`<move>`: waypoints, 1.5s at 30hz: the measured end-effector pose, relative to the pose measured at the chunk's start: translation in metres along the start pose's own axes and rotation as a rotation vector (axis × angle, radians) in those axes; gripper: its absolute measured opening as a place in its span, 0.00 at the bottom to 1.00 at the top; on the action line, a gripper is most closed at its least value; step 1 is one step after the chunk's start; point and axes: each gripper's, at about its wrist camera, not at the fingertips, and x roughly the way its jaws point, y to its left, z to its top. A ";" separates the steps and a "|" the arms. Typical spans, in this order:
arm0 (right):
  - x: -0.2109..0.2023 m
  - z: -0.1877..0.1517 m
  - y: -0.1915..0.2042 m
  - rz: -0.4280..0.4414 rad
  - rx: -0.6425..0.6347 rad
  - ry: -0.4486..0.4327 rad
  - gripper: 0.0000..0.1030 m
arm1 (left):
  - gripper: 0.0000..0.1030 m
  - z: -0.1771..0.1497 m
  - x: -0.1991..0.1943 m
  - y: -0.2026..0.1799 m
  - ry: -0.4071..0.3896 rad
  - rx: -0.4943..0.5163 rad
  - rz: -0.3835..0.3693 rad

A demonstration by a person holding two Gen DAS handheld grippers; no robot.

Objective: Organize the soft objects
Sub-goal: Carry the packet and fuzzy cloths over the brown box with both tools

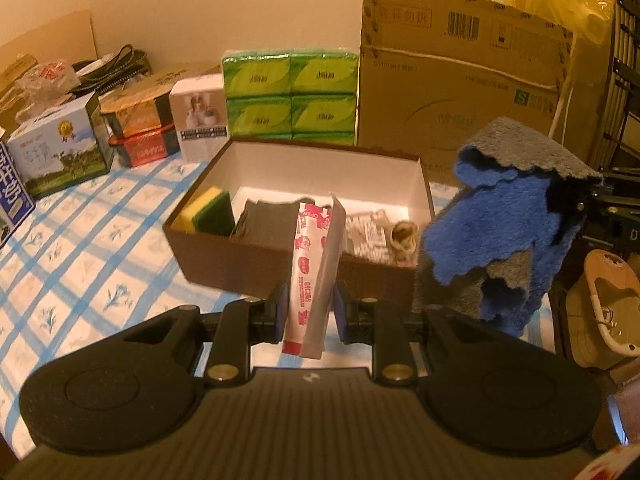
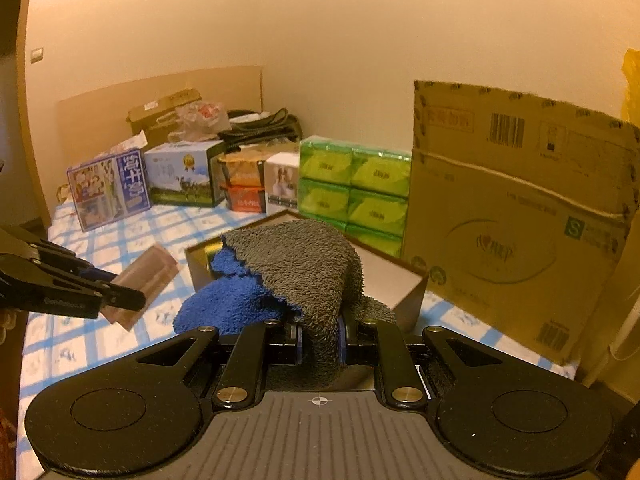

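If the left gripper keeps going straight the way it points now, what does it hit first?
Likely the near wall of the brown box, or just past it the grey cloth inside. The left gripper is shut on a bandage packet; depth is unclear.

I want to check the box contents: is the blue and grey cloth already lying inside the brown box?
No, the cloth hangs from the right gripper, lifted above the brown box.

Left gripper and right gripper jaws clamped, angled downward.
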 end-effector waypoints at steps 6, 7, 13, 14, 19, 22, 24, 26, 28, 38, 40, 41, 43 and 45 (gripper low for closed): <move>0.026 0.025 -0.010 -0.020 0.003 -0.025 0.15 | 0.22 0.035 0.020 -0.001 -0.009 0.023 0.005; 0.031 0.029 -0.012 -0.025 0.004 -0.026 0.15 | 0.22 0.040 0.025 -0.001 -0.006 0.027 0.008; 0.066 0.049 -0.024 -0.050 0.005 -0.017 0.15 | 0.22 0.067 0.058 0.000 0.024 0.037 0.020; 0.074 0.052 -0.025 -0.053 0.002 -0.013 0.15 | 0.22 0.071 0.065 0.001 0.030 0.033 0.020; 0.105 0.060 -0.033 -0.066 0.000 0.018 0.15 | 0.22 0.087 0.094 0.007 0.063 0.040 0.026; 0.121 0.061 -0.037 -0.063 0.003 0.040 0.15 | 0.22 0.093 0.112 0.011 0.086 0.044 0.035; 0.132 0.061 -0.041 -0.059 0.018 0.053 0.15 | 0.22 0.095 0.123 0.014 0.101 0.039 0.035; 0.143 0.061 -0.045 -0.053 0.044 0.073 0.15 | 0.22 0.097 0.134 0.017 0.116 0.037 0.041; 0.155 0.060 -0.049 -0.044 0.071 0.096 0.15 | 0.22 0.097 0.143 0.018 0.131 0.042 0.048; 0.198 0.061 -0.060 -0.047 0.182 0.158 0.15 | 0.39 0.110 0.183 0.024 0.167 0.018 0.083; 0.202 0.061 -0.063 -0.043 0.214 0.162 0.15 | 0.43 0.114 0.187 0.025 0.160 0.009 0.090; 0.204 0.061 -0.065 -0.040 0.226 0.165 0.15 | 0.44 0.115 0.188 0.026 0.158 0.010 0.094; 0.207 0.061 -0.067 -0.034 0.248 0.174 0.15 | 0.47 0.117 0.189 0.025 0.152 0.017 0.102; 0.208 0.061 -0.068 -0.039 0.244 0.176 0.15 | 0.49 0.117 0.189 0.026 0.147 0.026 0.104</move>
